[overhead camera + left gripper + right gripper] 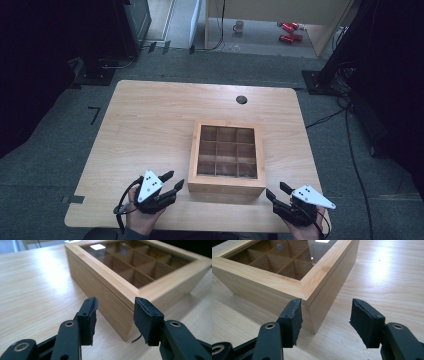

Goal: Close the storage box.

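Table (150, 120): light wood top with rounded corners, a small dark round hole (241, 99) near its far edge.
Left hand (142, 217): comes in at the near edge, left of the box, and carries the left gripper (173, 181).
Left gripper: points toward the near left corner of the box, close to it but apart; in the left gripper view (115, 315) its jaws stand partly spread with nothing between the pads, and that corner shows through the gap behind them.
Box (226, 185): a square wooden box a little right of the table's middle, resting flat, lid closed; nine compartments in three rows show through the clear pane, and they look bare.
Box seam: in the right gripper view the line between lid and body (322, 285) runs just under the frame.
Right gripper (278, 192): near the box's near right corner, not touching; in its own view (325, 320) the jaws stand apart, gripping nothing.
Right hand (306, 227): at the near right edge of the table.
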Demonstrator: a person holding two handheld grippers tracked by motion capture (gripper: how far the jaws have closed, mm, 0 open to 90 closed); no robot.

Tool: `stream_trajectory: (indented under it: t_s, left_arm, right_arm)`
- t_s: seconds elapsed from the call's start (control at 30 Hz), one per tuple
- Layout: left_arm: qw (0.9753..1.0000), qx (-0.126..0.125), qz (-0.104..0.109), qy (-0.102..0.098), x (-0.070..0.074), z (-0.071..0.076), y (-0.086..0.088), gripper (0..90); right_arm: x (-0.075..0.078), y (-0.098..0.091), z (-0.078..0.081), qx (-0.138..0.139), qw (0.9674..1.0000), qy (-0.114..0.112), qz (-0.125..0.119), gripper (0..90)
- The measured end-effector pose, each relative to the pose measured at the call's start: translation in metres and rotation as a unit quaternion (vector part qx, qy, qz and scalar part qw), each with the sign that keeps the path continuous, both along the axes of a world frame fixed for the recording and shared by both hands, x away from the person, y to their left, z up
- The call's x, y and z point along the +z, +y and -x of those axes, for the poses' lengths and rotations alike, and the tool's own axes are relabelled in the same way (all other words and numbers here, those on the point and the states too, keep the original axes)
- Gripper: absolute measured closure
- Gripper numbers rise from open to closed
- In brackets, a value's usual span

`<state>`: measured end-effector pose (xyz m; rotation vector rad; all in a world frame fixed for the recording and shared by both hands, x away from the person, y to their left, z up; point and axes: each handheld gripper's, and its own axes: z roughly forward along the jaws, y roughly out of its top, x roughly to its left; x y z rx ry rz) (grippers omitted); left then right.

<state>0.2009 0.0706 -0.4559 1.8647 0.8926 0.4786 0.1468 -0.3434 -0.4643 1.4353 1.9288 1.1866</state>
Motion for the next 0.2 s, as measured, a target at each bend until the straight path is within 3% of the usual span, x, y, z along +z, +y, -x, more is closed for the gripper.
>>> stream_trajectory:
  t_s: [0.2]
  left_arm:
    - [0.9996, 0.024, 0.007, -0.014, 0.004, -0.005, 0.014, 50.3]
  right_arm:
    - [-0.001, -0.001, -0.001, -0.003, 1.0, 0.003, 0.001, 41.6]
